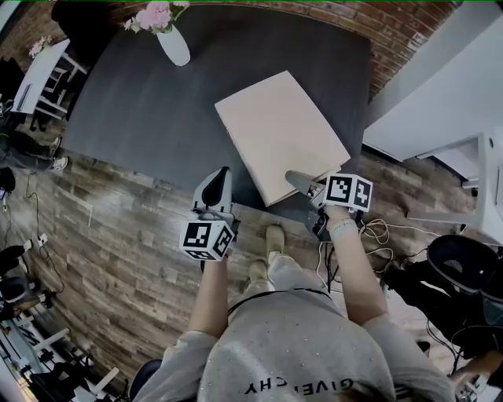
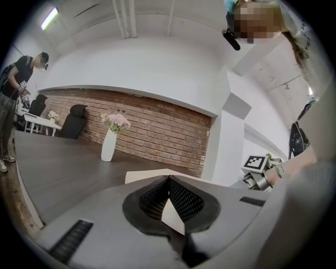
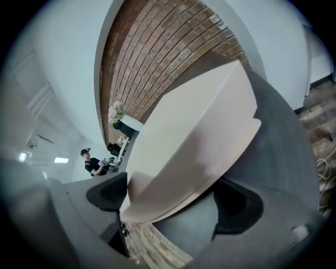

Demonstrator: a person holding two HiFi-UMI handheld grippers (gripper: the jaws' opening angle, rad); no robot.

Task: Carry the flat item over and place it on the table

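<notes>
Grippers first: the left gripper [image 1: 220, 179] hangs pinched together and empty by the table [image 1: 141, 102] edge. The right gripper [image 1: 297, 180] gapes wide around the near corner of the flat board [image 1: 279, 133], pads clear. With the board lying on the table, I'd back out straight, without dragging that corner.

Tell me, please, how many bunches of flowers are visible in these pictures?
2. One bunch stands in the white vase on the dark table; a smaller bunch is on the white table beyond it. Others may be hidden.

White vase [image 1: 174, 45] holding pink flowers [image 1: 156, 16]; brick wall [image 1: 409, 31] behind; cables [image 1: 381, 233] on floor [image 1: 118, 228].
</notes>
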